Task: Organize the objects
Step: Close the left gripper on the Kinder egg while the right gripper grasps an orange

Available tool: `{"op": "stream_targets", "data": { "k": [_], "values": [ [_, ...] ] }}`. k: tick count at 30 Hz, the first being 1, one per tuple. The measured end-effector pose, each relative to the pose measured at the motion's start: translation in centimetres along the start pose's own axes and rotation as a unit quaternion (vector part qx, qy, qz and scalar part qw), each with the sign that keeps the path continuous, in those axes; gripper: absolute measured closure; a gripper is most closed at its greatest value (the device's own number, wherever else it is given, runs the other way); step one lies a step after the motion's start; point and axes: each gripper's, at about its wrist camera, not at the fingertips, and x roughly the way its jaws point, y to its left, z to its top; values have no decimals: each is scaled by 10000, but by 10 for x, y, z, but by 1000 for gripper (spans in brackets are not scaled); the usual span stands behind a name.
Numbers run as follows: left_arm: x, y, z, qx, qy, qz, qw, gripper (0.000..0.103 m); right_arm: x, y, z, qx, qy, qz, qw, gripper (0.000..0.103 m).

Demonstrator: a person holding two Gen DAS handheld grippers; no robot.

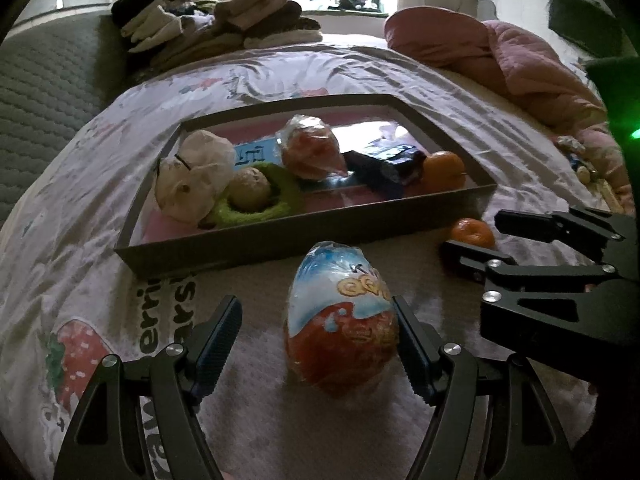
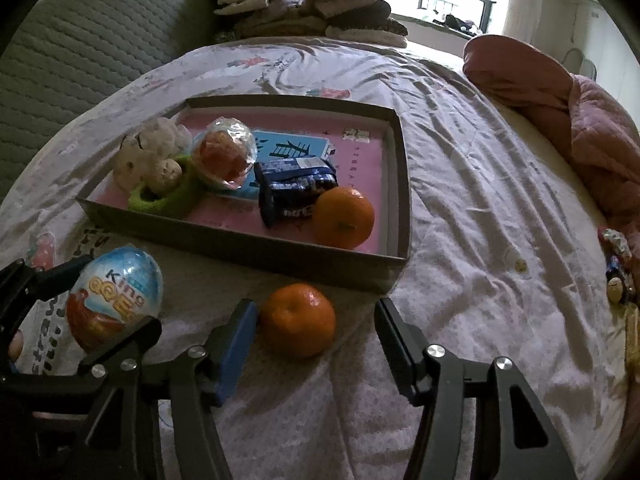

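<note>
The tray [image 2: 402, 184] sits on the bedsheet [image 2: 480, 200]. Just in front of it, the left gripper [image 1: 318, 344] stands open around a foil egg [image 1: 342, 320] reading "King"; only its right pad touches. Beside that, the right gripper [image 2: 316, 340] stands open around a tangerine [image 2: 298, 320], its left pad touching.

The egg [image 2: 116, 300] wrapper reads "King" above yellow letters like "eQE". The bedsheet [image 1: 168, 320] print shows only "erri". Other labels are not readable.
</note>
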Motion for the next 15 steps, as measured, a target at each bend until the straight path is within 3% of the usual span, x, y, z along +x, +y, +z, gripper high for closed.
{"op": "stream_targets", "data": {
  "k": [10,12,14,15],
  "values": [
    [11,8,5,-201,29,-59,9998,28,8,6,-1,-66,56,55,9999,62],
    [12,10,5,-286,36,-95,9995,33,9,7,-1,-91,66,49,9999,62],
    [13,13,5,-381,64,-166,9991,49,8,7,-1,-94,60,57,9999,62],
    [13,14,5,-414,79,-187,9989,49,8,6,-1,-82,53,67,9999,62]
  ]
}}
